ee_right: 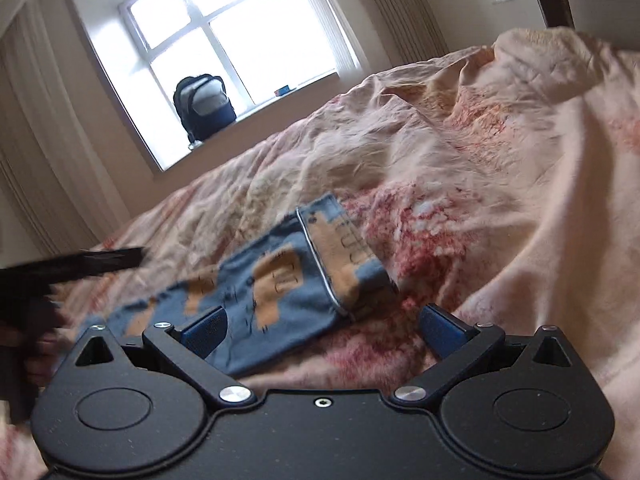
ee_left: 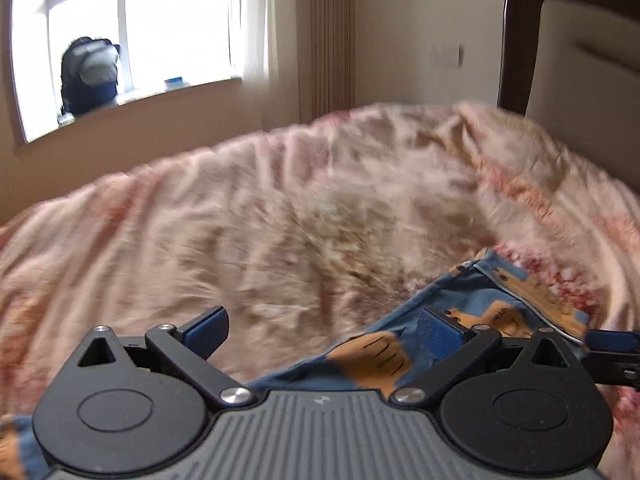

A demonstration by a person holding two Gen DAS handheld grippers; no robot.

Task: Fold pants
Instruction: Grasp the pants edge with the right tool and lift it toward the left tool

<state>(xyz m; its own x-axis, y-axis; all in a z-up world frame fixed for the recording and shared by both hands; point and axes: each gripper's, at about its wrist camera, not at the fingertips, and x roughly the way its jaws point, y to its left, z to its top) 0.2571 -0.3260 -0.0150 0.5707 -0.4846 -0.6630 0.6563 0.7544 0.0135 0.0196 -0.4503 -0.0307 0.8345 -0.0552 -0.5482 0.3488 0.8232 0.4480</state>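
The pants [ee_right: 280,280] are blue with orange patches and lie flat on the pink bedspread [ee_right: 460,184]. In the right wrist view their hem end points away, and my right gripper [ee_right: 320,326] is open with its jaws wide, low over the near edge of the cloth. In the left wrist view the pants [ee_left: 452,320] lie at the lower right. My left gripper [ee_left: 320,330] is open, its right finger [ee_left: 440,330] over the cloth and its left finger over bare bedspread. The right gripper's tip [ee_left: 612,342] shows at the right edge. The left gripper appears as a dark blur [ee_right: 72,264].
The rumpled bedspread [ee_left: 280,208] covers the whole bed. A dark wooden headboard [ee_left: 516,40] stands at the right. A window [ee_right: 224,40] with a dark backpack [ee_right: 204,104] on its sill is behind the bed. A wall switch [ee_left: 446,55] is near the headboard.
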